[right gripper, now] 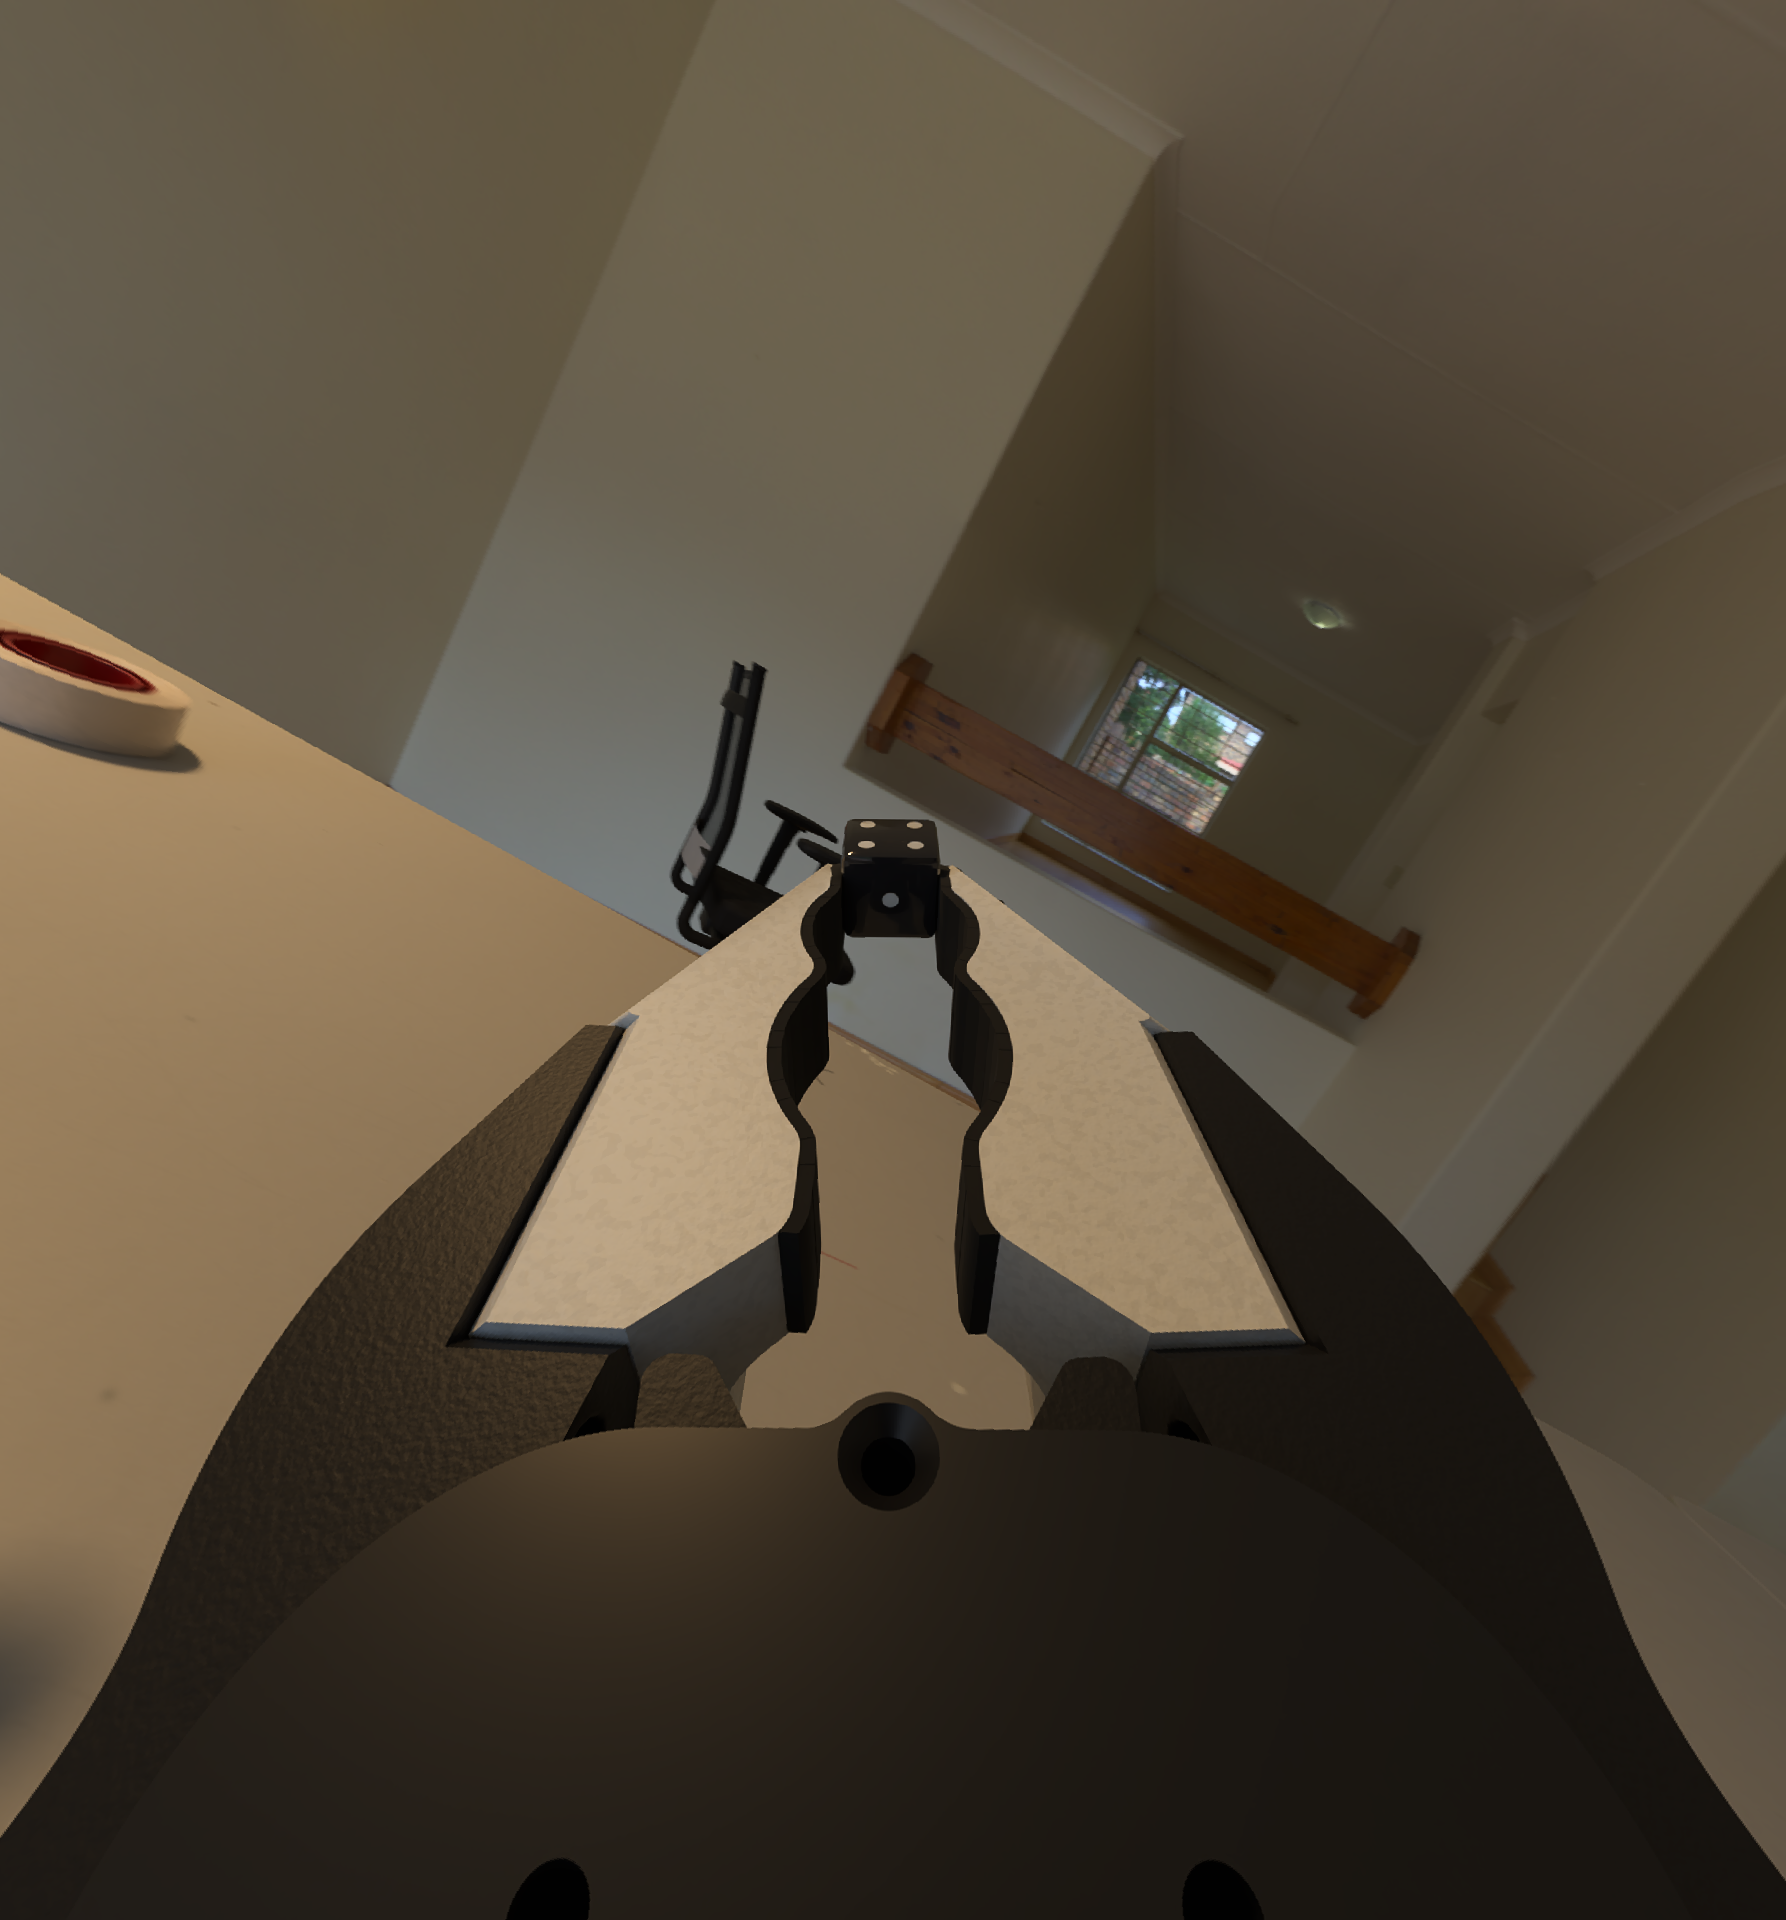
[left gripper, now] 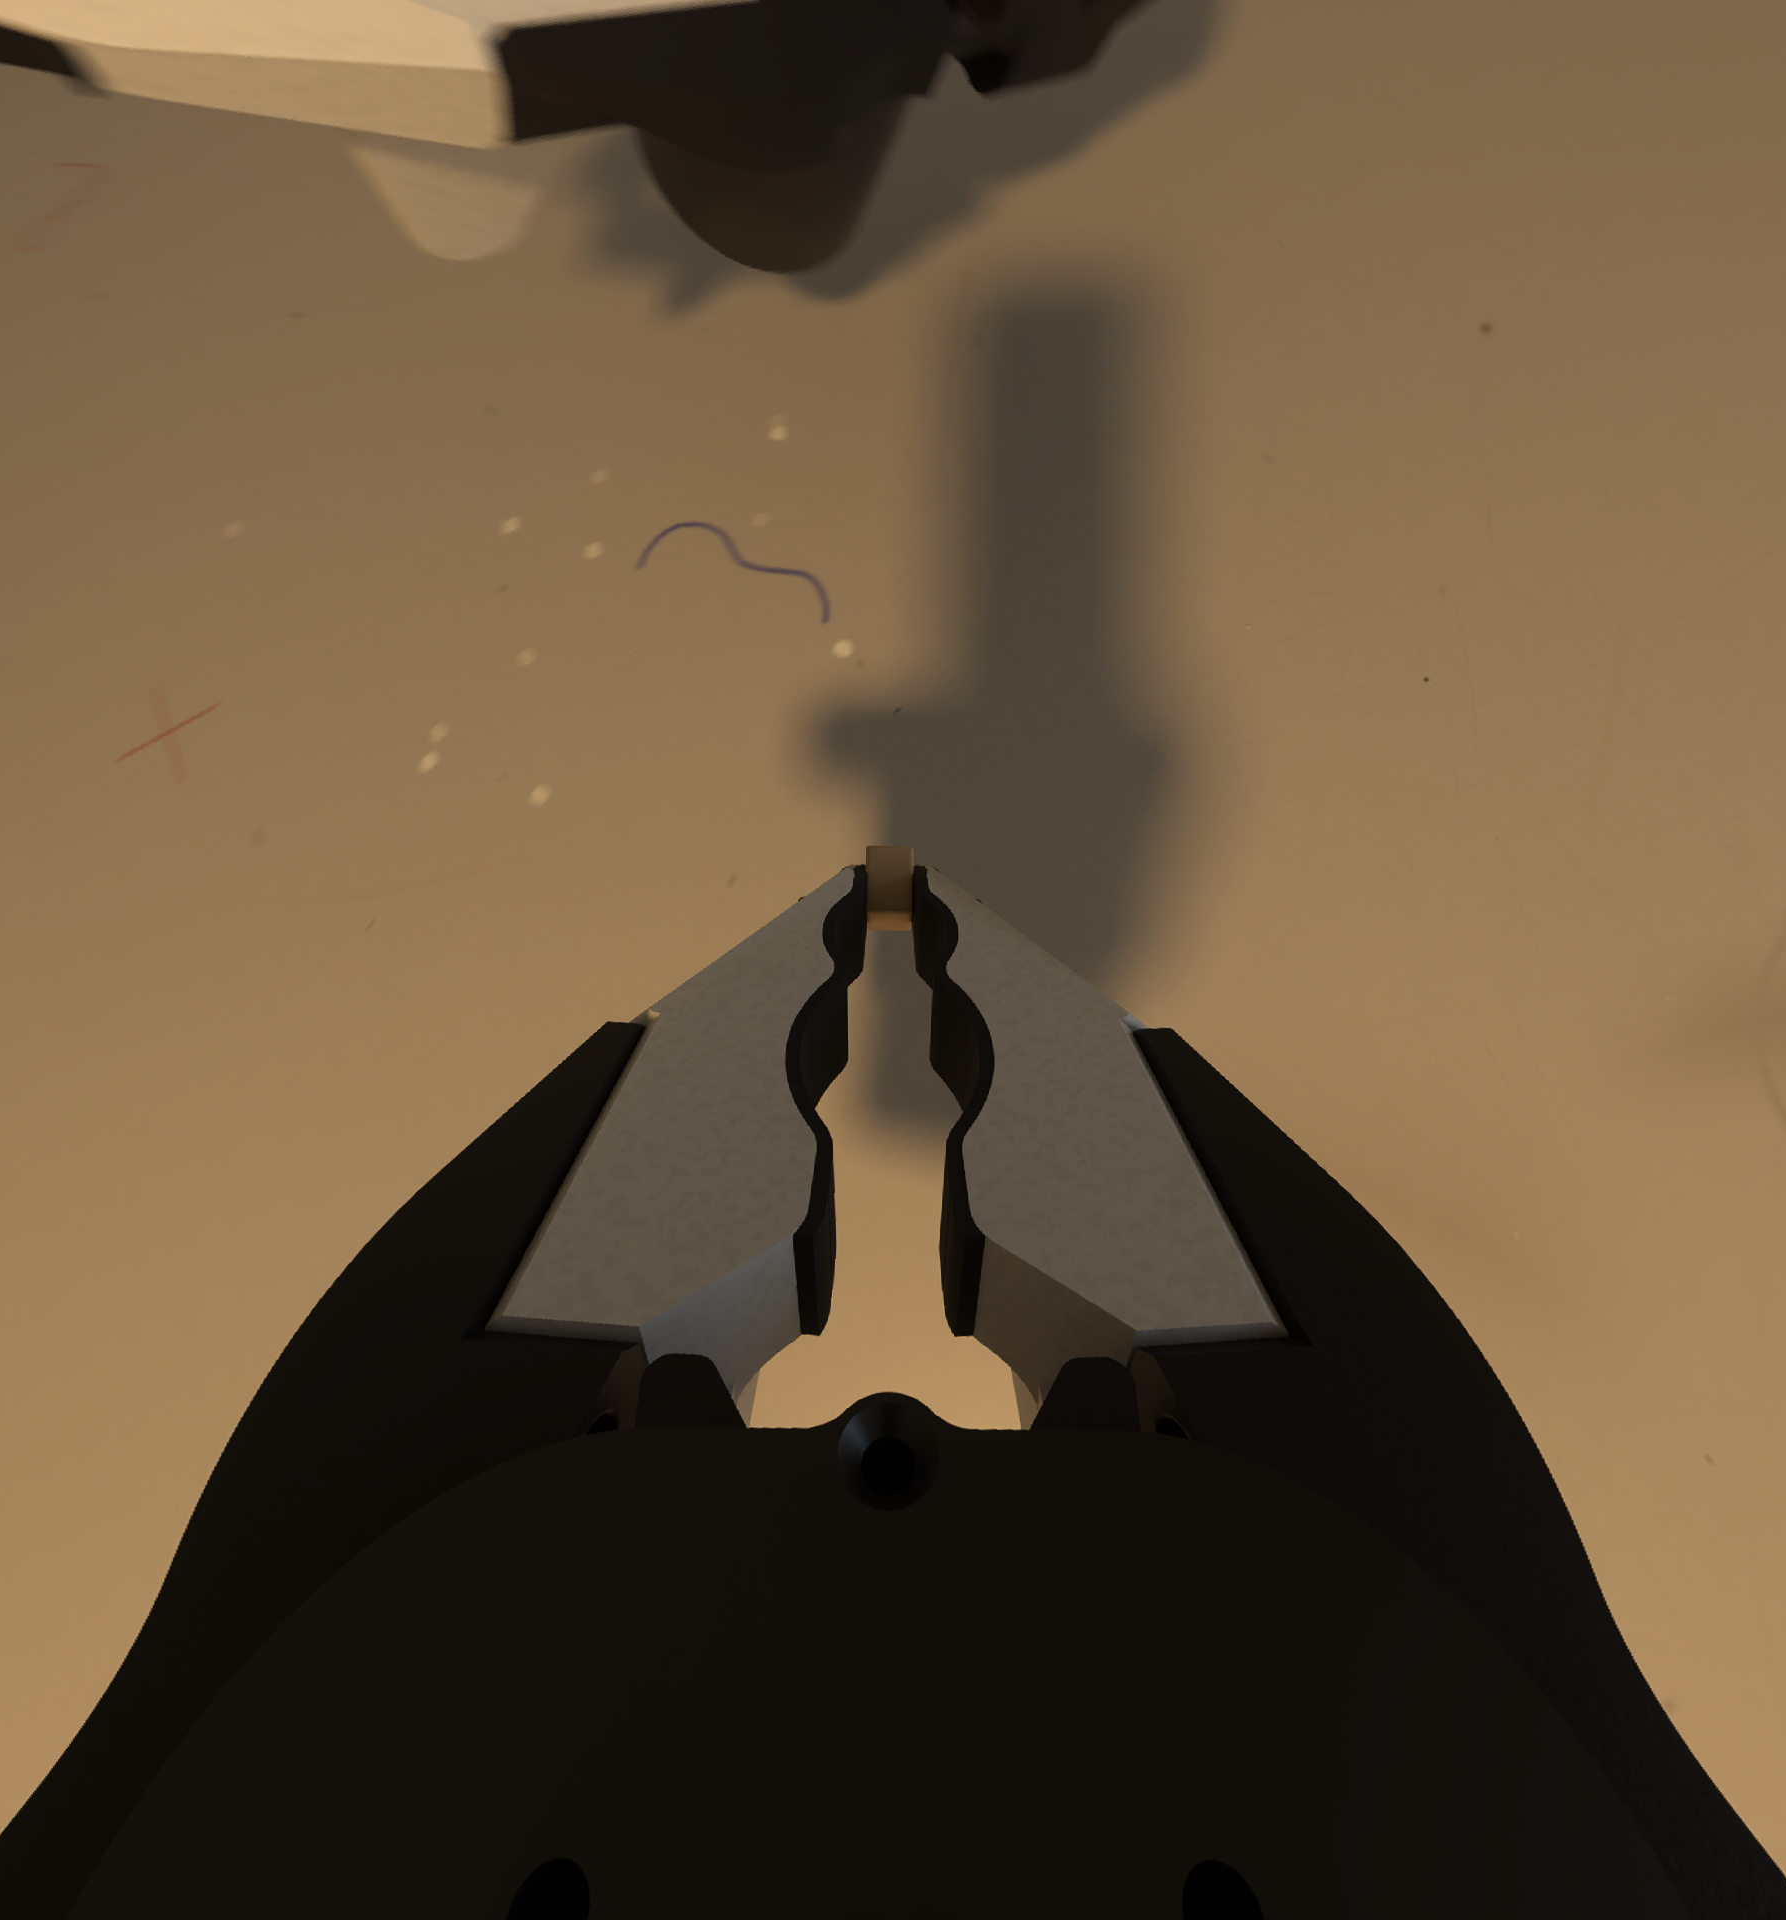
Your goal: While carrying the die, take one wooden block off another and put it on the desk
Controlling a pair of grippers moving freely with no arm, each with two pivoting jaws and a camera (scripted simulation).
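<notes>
Left gripper [left gripper: 890, 896] clamps one wooden block [left gripper: 889, 883]; right gripper [right gripper: 890, 894] one die [right gripper: 889, 878].

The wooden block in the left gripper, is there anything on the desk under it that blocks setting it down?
Nothing visible does. The left gripper holds the wooden block above bare desk, marked only by pen scribbles and pale specks. Another wooden block lies at the far top edge.

Left gripper [left gripper: 890, 883]: black body, speckled pale grey fingers, black pads.
Wooden block [left gripper: 889, 885]: pale tan.
Desk [left gripper: 349, 935]: tan, with a blue squiggle, red marks and pale flecks.
Right gripper [right gripper: 890, 883]: the same black and grey.
Die [right gripper: 890, 878]: black, white pips.
Tape roll [right gripper: 58, 686]: white, red core.
</notes>
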